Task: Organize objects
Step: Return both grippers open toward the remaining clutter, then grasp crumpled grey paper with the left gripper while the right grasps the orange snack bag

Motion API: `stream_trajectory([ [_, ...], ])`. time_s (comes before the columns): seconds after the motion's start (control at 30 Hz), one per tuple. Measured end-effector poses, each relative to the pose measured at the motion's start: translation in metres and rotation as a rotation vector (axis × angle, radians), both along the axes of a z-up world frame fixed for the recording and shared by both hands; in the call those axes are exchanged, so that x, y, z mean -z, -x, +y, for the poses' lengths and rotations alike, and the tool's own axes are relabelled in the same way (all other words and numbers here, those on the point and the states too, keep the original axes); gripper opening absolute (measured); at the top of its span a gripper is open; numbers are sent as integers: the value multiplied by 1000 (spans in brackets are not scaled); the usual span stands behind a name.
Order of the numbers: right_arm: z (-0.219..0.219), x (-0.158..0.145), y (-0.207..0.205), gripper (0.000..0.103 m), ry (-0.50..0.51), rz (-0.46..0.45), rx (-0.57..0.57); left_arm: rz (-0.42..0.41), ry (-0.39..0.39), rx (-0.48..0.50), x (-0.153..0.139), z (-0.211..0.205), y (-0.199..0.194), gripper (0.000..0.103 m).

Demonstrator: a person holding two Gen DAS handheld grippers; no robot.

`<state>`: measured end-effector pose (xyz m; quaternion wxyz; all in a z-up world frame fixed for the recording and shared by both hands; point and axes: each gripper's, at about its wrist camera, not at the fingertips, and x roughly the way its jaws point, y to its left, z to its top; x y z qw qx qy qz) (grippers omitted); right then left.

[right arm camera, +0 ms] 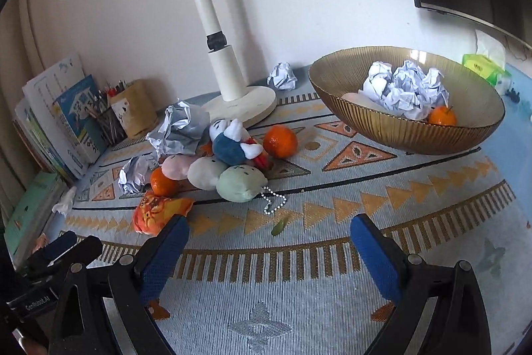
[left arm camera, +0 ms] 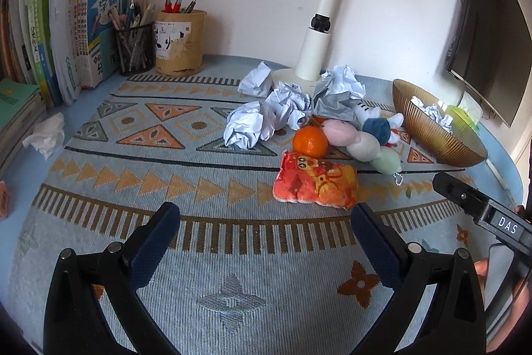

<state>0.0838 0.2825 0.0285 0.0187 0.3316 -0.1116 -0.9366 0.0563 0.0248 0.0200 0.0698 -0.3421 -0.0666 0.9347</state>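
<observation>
Your left gripper [left arm camera: 266, 222] has its fingers spread wide and holds nothing; it hangs over bare patterned cloth at the bottom of its frame. Your right gripper [right arm camera: 269, 232] is the same: fingers released and empty above the desk [right arm camera: 332, 288].

Just beyond the left fingers, at centre right of the left view, lies the orange snack packet [left arm camera: 314, 182], with a mandarin [left arm camera: 310, 142] touching its far edge and the pastel plush toy [left arm camera: 362, 143] beside that. Behind them, the crumpled paper balls [left arm camera: 266, 115] heap around the lamp base [left arm camera: 289, 77].

I judge the sorting partly done. In the upper right of the right view the gold bowl [right arm camera: 415, 138] already holds several paper balls [right arm camera: 404, 88] and one mandarin [right arm camera: 441, 116]. Left to do, as far as I can see: the two loose mandarins, the packet, the plush pieces, the heap of paper, another paper ball [right arm camera: 282, 76] behind the lamp base, and a tissue [left arm camera: 46, 135] at the left edge of the left view.

Hard to make out: a pale thing in the bowl under the paper, half covered. Something red shows under the blue plush [right arm camera: 232, 145], and I cannot tell what it is. The monitor [left arm camera: 488, 32] is cut off at the upper right. Where each kind of object belongs is not shown.
</observation>
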Motion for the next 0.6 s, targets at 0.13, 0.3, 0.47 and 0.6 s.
stream_trajectory([
  [0.13,0,0,0,98,-6,0,2,0,3,1,0,1,0,102],
  [0.3,-1,0,0,98,-13,-1,-1,0,3,3,1,2,1,102],
  [0.47,-5,1,1,98,-28,-8,-21,-128,-18,98,3,-2,27,102],
  [0.6,-25,3,9,98,-71,-50,-137,-138,-32,130,-14,-25,72,102],
])
